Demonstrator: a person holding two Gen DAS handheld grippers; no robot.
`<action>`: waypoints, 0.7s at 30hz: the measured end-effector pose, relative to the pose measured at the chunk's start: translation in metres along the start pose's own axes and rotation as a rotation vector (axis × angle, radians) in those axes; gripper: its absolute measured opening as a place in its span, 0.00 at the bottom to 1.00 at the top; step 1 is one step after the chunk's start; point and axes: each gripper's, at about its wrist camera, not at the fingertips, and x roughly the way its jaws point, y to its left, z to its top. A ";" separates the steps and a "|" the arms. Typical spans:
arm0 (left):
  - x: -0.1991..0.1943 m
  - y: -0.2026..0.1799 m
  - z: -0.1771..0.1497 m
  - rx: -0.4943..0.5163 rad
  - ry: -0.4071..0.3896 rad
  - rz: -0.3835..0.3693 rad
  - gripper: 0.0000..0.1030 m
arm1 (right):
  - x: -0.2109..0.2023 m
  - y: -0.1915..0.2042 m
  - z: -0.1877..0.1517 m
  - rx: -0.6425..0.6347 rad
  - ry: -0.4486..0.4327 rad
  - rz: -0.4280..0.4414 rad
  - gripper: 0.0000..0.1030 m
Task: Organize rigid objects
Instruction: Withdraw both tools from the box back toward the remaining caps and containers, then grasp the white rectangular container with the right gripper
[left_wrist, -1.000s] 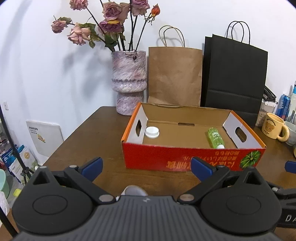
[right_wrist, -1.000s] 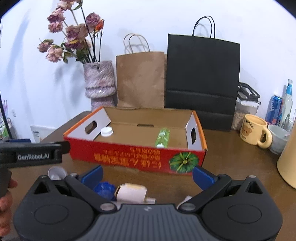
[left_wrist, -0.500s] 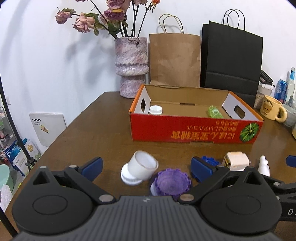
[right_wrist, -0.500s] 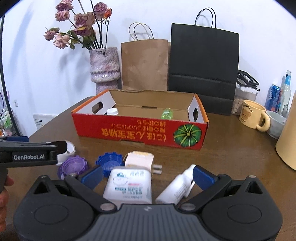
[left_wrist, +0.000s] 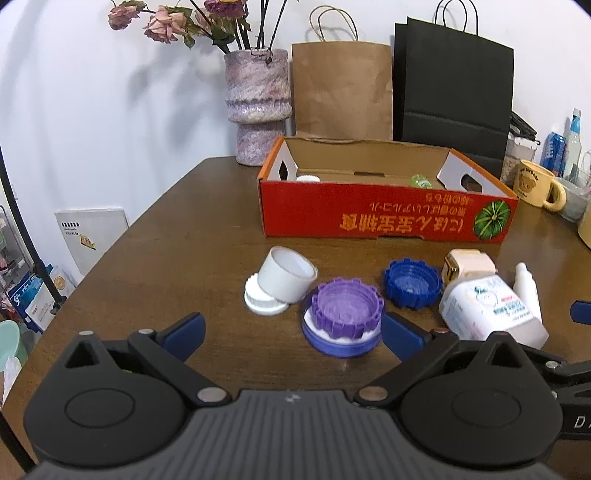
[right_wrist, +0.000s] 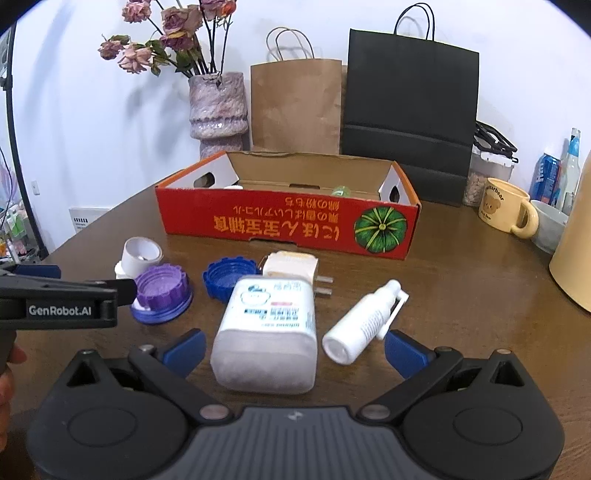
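A red cardboard box (left_wrist: 384, 218) (right_wrist: 288, 225) stands open mid-table, holding a white cap (left_wrist: 307, 178) and a green bottle (left_wrist: 421, 181). In front of it lie a white cup on a white lid (left_wrist: 284, 278), a purple lid on a blue-and-white lid (left_wrist: 345, 310) (right_wrist: 160, 286), a blue lid (left_wrist: 412, 282) (right_wrist: 227, 278), a beige plug adapter (right_wrist: 291, 267), a white square bottle (right_wrist: 267, 325) and a white spray bottle (right_wrist: 364, 321). My left gripper (left_wrist: 291, 334) is open and empty, just short of the purple lid. My right gripper (right_wrist: 293, 349) is open and empty, with the square bottle's base between its fingers.
A vase of dried roses (left_wrist: 258, 107), a brown paper bag (left_wrist: 341, 88) and a black paper bag (left_wrist: 452, 88) stand behind the box. A yellow bear mug (right_wrist: 506, 210), a bowl, a can and bottles sit at the right. The left table edge is near.
Both grippers have drawn back from the box and lowered toward the near table. The loose lids, bottles and adapter have come into view in front of them. Both stay open.
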 end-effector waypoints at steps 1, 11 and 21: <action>0.000 0.001 -0.001 0.001 0.003 0.000 1.00 | 0.000 0.001 -0.001 -0.001 0.000 -0.001 1.00; 0.004 0.008 -0.012 -0.004 0.028 -0.011 1.00 | -0.001 0.006 -0.009 -0.021 -0.024 -0.009 1.00; 0.011 0.009 -0.013 -0.012 0.044 -0.012 1.00 | 0.017 0.011 -0.001 -0.079 -0.049 0.000 0.91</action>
